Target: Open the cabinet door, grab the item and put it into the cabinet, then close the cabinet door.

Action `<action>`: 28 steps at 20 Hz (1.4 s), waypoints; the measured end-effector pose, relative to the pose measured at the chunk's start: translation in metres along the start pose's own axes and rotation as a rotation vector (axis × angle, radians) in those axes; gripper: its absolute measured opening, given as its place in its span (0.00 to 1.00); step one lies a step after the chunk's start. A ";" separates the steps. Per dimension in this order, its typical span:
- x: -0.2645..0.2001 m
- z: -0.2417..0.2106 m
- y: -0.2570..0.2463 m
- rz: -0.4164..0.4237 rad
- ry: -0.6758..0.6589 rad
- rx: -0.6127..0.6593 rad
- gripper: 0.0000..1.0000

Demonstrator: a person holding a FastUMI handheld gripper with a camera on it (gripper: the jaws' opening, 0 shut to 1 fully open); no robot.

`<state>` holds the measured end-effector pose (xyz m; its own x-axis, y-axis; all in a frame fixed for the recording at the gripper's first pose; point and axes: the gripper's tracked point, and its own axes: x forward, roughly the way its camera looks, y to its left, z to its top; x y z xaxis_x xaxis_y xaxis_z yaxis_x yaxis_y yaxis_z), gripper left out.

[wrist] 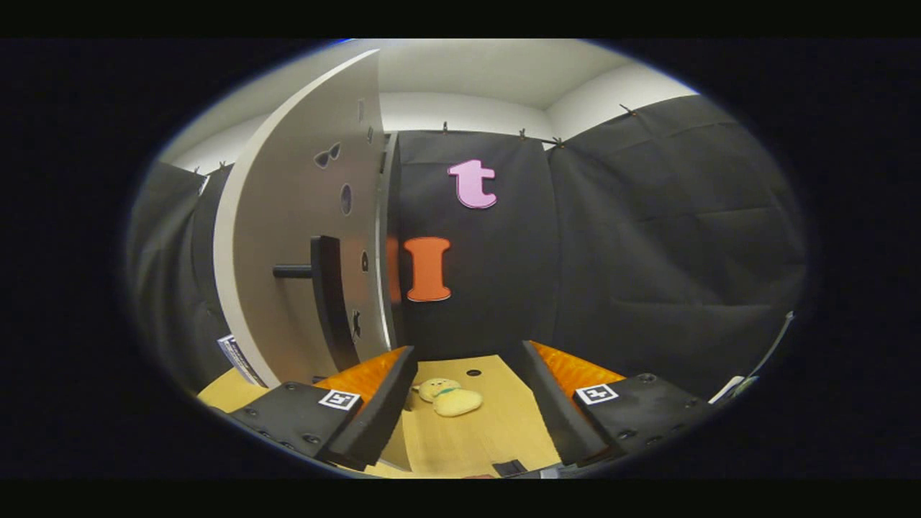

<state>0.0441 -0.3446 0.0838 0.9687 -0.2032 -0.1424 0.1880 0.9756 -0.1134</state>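
Far left: black cloth wall, w/ a small label tag low down near the table edge. Next, the cabinet door, pale grey, swung open so its face stands edge-on toward the camera, tall & curved by the lens. Dark handle sticks out from the door on a short black rod, approx mid-height. Small dark stickers on the door face, incl. one shaped like sunglasses; others too small to tell. Cabinet body edge just right of the door; inside not visible.

Centre: wooden table, light tan, w/ a small dark hole beyond the toy. Item = small yellow plush toy w/ a green band at the neck, lying on its side on the table, between the two fingers & a bit ahead of their tips, touching neither.

Gripper open wide, fingers well apart, holding nothing; left finger near the door's foot, right finger opposite. Square marker tags on both finger mounts.

Right: more black cloth, white wall & ceiling above it.
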 end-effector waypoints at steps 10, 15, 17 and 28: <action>-0.015 -0.013 0.109 0.086 -0.013 0.003 0.94; -0.007 -0.017 0.175 0.193 -0.025 0.012 0.93; 0.000 -0.020 0.204 0.254 -0.016 0.036 0.93; -0.025 -0.020 0.243 0.462 0.000 0.030 0.97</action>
<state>0.0625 -0.1044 0.0401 0.9519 0.2537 -0.1716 -0.2591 0.9658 -0.0095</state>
